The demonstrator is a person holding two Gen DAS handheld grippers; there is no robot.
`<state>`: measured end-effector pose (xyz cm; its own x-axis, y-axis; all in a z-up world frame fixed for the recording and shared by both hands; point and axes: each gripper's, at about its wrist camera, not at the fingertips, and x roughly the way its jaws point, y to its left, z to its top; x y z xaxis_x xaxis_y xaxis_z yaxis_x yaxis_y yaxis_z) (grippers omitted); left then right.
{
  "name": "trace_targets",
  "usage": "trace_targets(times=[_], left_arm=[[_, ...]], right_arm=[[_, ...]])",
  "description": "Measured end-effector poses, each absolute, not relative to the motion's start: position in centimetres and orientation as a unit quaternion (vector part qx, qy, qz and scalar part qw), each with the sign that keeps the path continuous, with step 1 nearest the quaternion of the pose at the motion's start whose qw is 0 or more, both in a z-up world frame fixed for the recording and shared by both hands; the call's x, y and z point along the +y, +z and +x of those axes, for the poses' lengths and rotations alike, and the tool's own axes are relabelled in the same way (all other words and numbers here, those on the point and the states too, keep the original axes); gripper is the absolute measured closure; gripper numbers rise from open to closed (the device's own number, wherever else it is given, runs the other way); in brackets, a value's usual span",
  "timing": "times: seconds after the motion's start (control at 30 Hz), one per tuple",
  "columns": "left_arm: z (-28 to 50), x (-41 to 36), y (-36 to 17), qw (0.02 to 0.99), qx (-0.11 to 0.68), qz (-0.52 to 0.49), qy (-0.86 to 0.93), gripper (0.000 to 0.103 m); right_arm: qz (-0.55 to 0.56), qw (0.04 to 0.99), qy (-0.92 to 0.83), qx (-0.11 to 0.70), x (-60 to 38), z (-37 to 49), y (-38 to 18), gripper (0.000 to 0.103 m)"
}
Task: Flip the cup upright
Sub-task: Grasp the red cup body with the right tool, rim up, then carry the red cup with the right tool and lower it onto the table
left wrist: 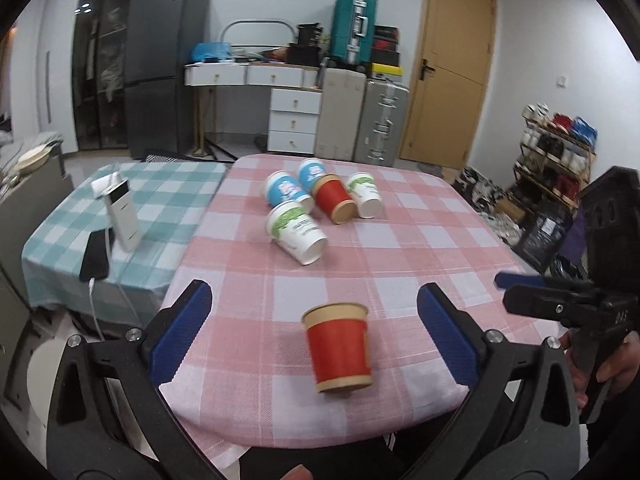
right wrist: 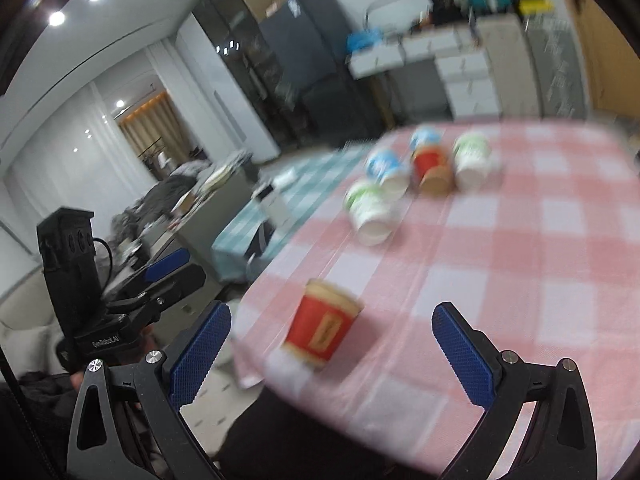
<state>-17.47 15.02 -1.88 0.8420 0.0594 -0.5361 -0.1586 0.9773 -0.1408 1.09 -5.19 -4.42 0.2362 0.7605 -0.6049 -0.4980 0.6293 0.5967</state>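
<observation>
Cup, red (left wrist: 339, 347), paper, tan bands at rim and base: it stands near the front edge of the pink checked tablecloth (left wrist: 420, 240), wider end up and leaning a little in the left wrist view. In your right wrist view the same cup (right wrist: 323, 325) shows a tan label on its side that is barely seen at the edge from the left, but that picture is blurred and finer detail cannot be read.

Cups, five, lying on their sides further back on the cloth: one green-and-white (left wrist: 296, 232) nearest, two blue-and-white (left wrist: 286, 192), a second red one (left wrist: 334, 199) and another green-and-white (left wrist: 364, 194), clustered and touching in places.

Left gripper (left wrist: 316, 336): your blue pads (left wrist: 182, 332) stand wide apart, one to each side of the red cup, touching nothing and holding nothing.

Right gripper (right wrist: 332, 360): jaws likewise spread wide, the cup between and beyond them, not touched. From the left it appears at the right margin (left wrist: 520, 284), with your hand (left wrist: 612, 364) on its handle; from the right, the left gripper's body shows at the left margin.

Room: the red cup sits close to the rounded front edge; bare cloth lies between it and the cluster, and to its right. A teal checked cloth (left wrist: 160, 200) adjoins on the left, bearing a white power bank (left wrist: 122, 216) and a dark phone (left wrist: 95, 256).
</observation>
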Motion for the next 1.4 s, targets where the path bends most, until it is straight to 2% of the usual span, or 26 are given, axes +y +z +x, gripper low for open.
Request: trace_targets(times=[0.17, 0.3, 0.6, 0.9, 0.97, 1.03, 1.07, 1.1, 1.4], left_arm=[[-20.2, 17.7, -4.9, 0.952, 0.285, -0.095, 0.062, 0.0], [-21.8, 19.9, -7.0, 0.948, 0.29, -0.11, 0.071, 0.0], [-21.6, 22.7, -10.4, 0.937, 0.312, -0.149, 0.055, 0.0], [-19.4, 24.3, -12.8, 0.926, 0.325, -0.189, 0.037, 0.0], [-19.0, 24.4, -13.2, 0.923, 0.332, -0.19, 0.033, 0.0], [-18.6, 24.5, -13.6, 0.922, 0.335, -0.19, 0.029, 0.0], [-18.5, 24.6, -13.7, 0.922, 0.336, -0.19, 0.027, 0.0], [-18.3, 24.6, -13.7, 0.922, 0.336, -0.191, 0.027, 0.0], [-17.3, 24.7, -14.5, 0.914, 0.35, -0.205, 0.021, 0.0]], right_arm=[[0.204, 0.676, 0.431, 0.562, -2.2, 3.6, -9.0, 0.0], [0.202, 0.63, 0.409, 0.629, 0.5, 5.8, -12.3, 0.0], [0.189, 0.566, 0.393, 0.7, 6.2, 10.3, -16.1, 0.0], [0.168, 0.554, 0.361, 0.731, 7.7, 11.9, -17.5, 0.0], [0.157, 0.557, 0.358, 0.733, 8.1, 11.9, -17.5, 0.003], [0.146, 0.556, 0.358, 0.735, 8.4, 11.6, -17.4, 0.021], [0.138, 0.558, 0.357, 0.736, 8.7, 11.6, -17.4, 0.022], [0.136, 0.559, 0.356, 0.737, 8.7, 11.6, -17.3, 0.03], [0.161, 0.583, 0.36, 0.71, 7.0, 11.3, -16.4, 0.034]])
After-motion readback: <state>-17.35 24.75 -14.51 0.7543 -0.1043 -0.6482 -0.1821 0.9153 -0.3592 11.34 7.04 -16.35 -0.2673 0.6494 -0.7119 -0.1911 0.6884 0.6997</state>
